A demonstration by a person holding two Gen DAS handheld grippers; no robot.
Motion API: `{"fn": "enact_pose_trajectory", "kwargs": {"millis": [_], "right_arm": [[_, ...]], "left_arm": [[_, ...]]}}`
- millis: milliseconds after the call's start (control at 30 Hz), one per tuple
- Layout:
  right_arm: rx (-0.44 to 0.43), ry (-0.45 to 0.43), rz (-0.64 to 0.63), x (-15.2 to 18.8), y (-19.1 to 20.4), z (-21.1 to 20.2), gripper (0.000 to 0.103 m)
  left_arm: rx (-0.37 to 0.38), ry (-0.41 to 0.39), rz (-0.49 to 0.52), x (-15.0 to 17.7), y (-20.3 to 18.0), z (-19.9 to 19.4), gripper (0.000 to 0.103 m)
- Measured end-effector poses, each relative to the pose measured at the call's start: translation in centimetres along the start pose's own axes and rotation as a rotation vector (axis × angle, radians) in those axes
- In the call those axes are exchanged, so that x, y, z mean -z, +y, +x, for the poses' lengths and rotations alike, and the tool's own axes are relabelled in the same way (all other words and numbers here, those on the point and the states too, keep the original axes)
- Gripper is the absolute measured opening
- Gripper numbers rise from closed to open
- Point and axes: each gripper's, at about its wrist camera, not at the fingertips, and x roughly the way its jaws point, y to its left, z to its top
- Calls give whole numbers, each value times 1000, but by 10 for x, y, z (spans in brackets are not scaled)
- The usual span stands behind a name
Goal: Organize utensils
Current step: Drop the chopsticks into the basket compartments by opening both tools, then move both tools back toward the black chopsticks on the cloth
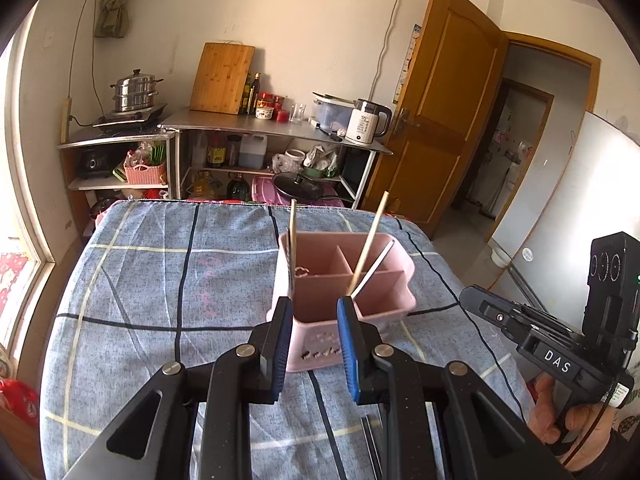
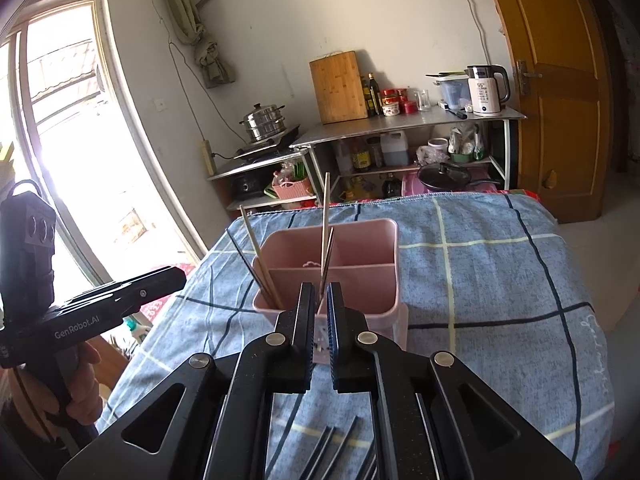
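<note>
Kitchen corner: blue checked cloth (image 1: 160, 280) over a table, steel shelving (image 1: 276, 128) and a wooden door (image 1: 440, 112) beyond.

Left gripper (image 1: 315, 304): jaws parted by a modest gap, nothing between the blue pads. The near rim of the pink caddy (image 1: 344, 280) shows through that gap, just past the tips.

Right gripper (image 2: 319, 292): jaws nearly closed, only a narrow slit. 2 sticks, a pale chopstick (image 2: 325, 216) and a darker one beside it, rise from just beyond the tips in line with that slit. Cannot tell whether the pads pinch them; they look free and standing in the caddy.

Caddy sits mid-table, directly ahead of both grippers and slightly below them, with both noses angled down toward it. It has several compartments. 1 wooden chopstick (image 1: 293, 228) stands near-upright at its left wall; another (image 1: 370, 240) leans up to the right out of a middle compartment, with a pale metal handle (image 1: 374, 266) beside it.

More dark utensils (image 2: 340, 448) lie on the cloth near the person, under the grippers, long axes running near to far. My reading: the next pickup is there, behind and below the jaws, so either hand must pull back and tip down. Right looks slightly nearer to them.
</note>
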Motion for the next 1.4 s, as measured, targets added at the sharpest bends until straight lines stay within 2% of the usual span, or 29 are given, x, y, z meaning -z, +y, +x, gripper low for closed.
{"fn": "enact_pose_trajectory", "kwargs": {"millis": [233, 600, 1000, 1400], "right_arm": [[3, -2, 8, 37, 3, -30, 6], [13, 60, 15, 106, 4, -59, 7], [18, 79, 22, 131, 3, -72, 7], [44, 115, 16, 143, 1, -62, 8]], "left_arm": [[7, -28, -13, 49, -12, -26, 22], [4, -7, -30, 124, -28, -51, 22], [-4, -1, 0, 155, -46, -62, 22], [-20, 72, -5, 168, -43, -39, 23]]}}
